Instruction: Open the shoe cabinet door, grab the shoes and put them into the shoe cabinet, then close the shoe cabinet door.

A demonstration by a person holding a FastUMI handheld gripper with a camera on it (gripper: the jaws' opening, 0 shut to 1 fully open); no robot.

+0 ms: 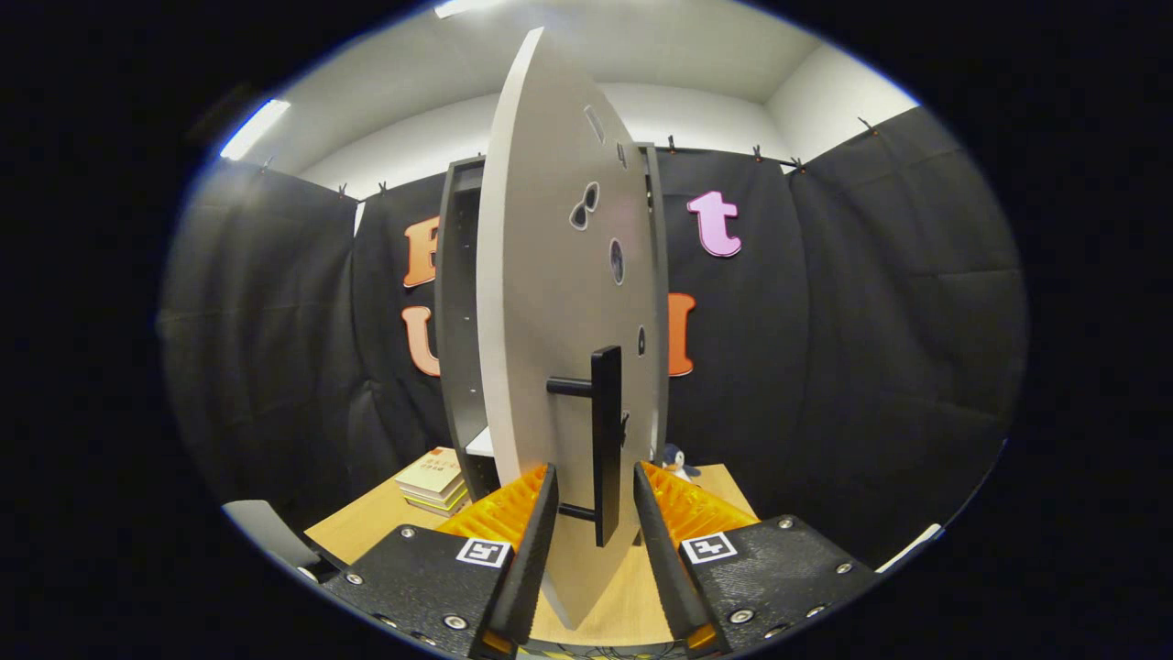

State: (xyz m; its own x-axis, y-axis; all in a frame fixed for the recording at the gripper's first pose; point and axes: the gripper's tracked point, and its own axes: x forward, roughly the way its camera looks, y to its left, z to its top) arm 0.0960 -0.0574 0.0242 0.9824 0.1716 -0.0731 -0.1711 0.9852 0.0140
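**Cabinet door swung out, handle between the fingers**

The tool (pixel 596 486) stands spread, its two fingers (pixel 536 513) either side of the black bar handle (pixel 606 440) with a gap showing on each side, so nothing is clasped; the handle sits on the pale grey door (pixel 550 302) of the shoe cabinet (pixel 455 321), and the door stands edge-on, swung well out toward the fingers; behind it the dark cabinet frame rises from the wooden counter (pixel 367 522), with a white shelf edge just visible inside; a stack of books (pixel 433 481) lies on the counter beside the cabinet's left foot; a small figure (pixel 675 458) sits beyond the right finger.
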